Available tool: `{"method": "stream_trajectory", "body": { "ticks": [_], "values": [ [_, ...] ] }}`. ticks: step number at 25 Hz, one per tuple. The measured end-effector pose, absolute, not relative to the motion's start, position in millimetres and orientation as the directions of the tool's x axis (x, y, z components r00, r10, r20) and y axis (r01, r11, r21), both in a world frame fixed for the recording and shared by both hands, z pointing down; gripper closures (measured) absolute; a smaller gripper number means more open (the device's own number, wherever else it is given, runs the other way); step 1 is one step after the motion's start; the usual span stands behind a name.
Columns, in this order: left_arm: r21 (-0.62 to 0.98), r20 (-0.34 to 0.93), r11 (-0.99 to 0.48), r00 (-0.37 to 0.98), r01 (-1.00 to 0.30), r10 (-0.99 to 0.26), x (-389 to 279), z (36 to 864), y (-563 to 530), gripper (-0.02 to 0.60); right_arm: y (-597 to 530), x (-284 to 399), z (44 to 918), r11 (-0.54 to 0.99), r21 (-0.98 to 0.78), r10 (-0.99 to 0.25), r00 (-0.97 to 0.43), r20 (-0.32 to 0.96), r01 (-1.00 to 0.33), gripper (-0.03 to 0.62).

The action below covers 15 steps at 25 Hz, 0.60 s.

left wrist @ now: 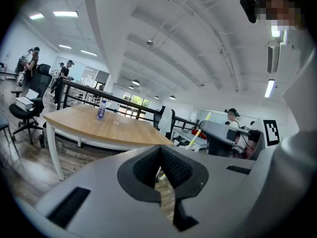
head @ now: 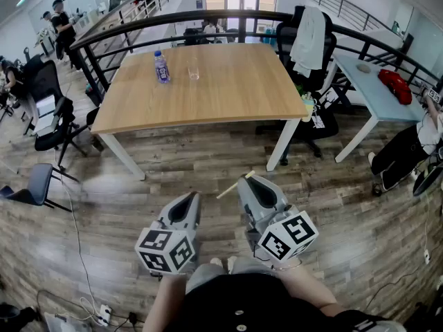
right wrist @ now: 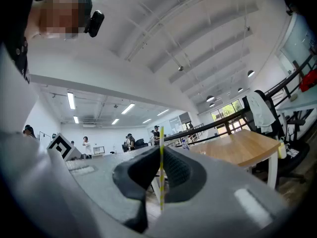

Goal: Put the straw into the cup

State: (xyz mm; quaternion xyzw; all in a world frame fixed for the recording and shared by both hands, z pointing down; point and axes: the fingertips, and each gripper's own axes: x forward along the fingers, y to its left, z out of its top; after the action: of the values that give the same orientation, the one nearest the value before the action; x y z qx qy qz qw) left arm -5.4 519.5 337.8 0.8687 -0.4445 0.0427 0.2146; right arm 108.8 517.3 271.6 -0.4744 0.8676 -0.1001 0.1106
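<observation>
Wooden floor (head: 208,161) lies bare up to the table (head: 228,92) edge; the cup (head: 193,69) stands well beyond it. The right gripper (head: 248,179) pinches a thin, yellow-striped straw (right wrist: 161,167); the left gripper (head: 190,196) is closed and empty.

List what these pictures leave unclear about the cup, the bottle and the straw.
- Cup: in the head view it is too small and too clear to tell whether it holds anything. In the left gripper view it is only a faint shape.
- Bottle: its label is too small to read in any view.
- Straw: in the head view the right gripper hides the gripped stretch and the far end.
</observation>
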Motion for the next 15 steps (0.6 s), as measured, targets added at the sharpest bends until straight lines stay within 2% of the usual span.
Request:
{"method": "stream_trajectory", "body": {
  "ticks": [11,15],
  "values": [
    [0.294,0.308,-0.526,0.6,-0.798,-0.738,-2.9,344.0,525.0,0.565,522.9,98.3,274.0,0.552,-0.29,-0.828,-0.555,-0.081,-0.782,0.58],
    [0.282,0.266,-0.561,0.625,-0.779,-0.734,12.1,339.6,528.3,0.565,520.8,114.8,280.7,0.537,-0.329,-0.835,-0.545,-0.077,-0.777,0.58]
  ]
}}
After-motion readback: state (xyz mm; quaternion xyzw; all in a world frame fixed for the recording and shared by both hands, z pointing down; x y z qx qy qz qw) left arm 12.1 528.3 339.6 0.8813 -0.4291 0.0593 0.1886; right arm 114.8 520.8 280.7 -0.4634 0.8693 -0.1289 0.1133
